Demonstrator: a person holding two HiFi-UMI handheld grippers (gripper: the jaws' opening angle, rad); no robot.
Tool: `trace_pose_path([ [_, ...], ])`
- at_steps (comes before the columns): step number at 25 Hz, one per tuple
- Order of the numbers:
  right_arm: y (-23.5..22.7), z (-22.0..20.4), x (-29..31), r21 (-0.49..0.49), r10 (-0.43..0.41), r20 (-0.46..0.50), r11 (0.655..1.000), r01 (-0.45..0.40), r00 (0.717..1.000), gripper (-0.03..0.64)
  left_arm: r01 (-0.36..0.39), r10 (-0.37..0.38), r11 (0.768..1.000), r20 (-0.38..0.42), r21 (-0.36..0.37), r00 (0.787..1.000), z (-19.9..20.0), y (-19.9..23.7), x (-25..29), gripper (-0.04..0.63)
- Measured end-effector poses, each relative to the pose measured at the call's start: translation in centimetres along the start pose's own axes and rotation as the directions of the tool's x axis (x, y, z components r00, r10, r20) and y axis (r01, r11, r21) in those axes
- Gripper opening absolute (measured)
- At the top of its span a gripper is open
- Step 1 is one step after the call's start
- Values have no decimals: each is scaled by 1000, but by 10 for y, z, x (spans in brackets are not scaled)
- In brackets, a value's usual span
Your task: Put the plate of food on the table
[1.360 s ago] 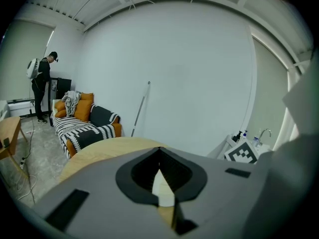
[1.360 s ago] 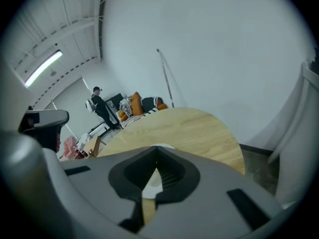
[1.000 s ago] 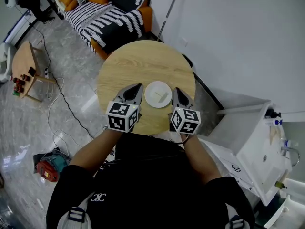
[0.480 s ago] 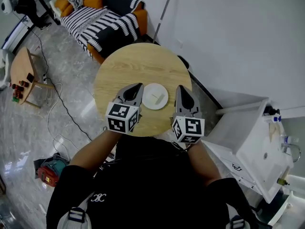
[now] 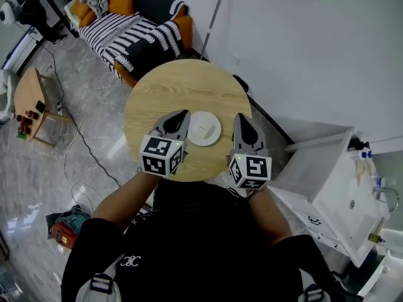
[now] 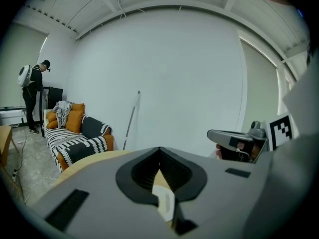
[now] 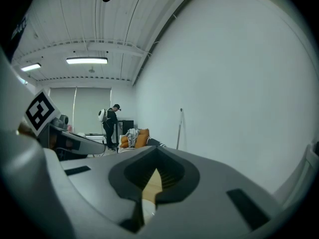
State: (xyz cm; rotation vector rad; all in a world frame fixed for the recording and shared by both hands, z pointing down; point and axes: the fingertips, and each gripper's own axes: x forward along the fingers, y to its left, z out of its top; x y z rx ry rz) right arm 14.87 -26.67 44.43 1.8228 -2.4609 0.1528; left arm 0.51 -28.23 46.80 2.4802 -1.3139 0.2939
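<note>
A white plate [image 5: 204, 129] with a pale piece of food lies on the round wooden table [image 5: 182, 83], near its front edge. My left gripper [image 5: 182, 114] is shut, its tip just left of the plate and holding nothing. On the plate's right side my right gripper [image 5: 240, 117] is also shut, a short gap away from the rim. In the left gripper view the left gripper [image 6: 159, 149] shows its jaws closed, with a sliver of the plate [image 6: 165, 203] showing below them. The right gripper [image 7: 157, 149] looks the same in its own view, above the plate [image 7: 147, 211].
An orange sofa with a striped blanket [image 5: 135, 27] stands beyond the table. A small wooden side table [image 5: 28, 96] is at far left, with cables and a red tool [image 5: 63, 228] on the floor. A white cabinet [image 5: 337, 187] is at right. A person [image 6: 32, 83] stands far back.
My right gripper has drawn away from the plate's right edge toward the right. The plate stays on the table and the left gripper has hardly moved.
</note>
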Motion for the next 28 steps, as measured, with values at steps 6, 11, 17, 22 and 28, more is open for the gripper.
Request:
trace_pose_path([
  [6, 7, -3, 0, -15, 32, -12, 999, -32, 999, 6, -6, 6, 1000, -7, 7, 1000, -4, 0, -1, 8],
  [11, 5, -5, -2, -11, 29, -14, 999, -30, 999, 6, -5, 5, 1000, -11, 5, 1000, -6, -2, -1, 8],
  [17, 9, -10, -1, 8, 29, -27, 1000, -29, 999, 6, 3, -3, 1000, -19, -3, 1000, -8, -5, -2, 7],
  [22, 9, -14, -1, 13, 31, -37, 999, -31, 999, 6, 10, -10, 1000, -14, 5, 1000, -7, -12, -3, 8],
  [28, 10, -21, -7, 28, 27, -57, 999, -26, 998, 6, 14, -14, 1000, -27, 4, 1000, -11, -14, -8, 6],
])
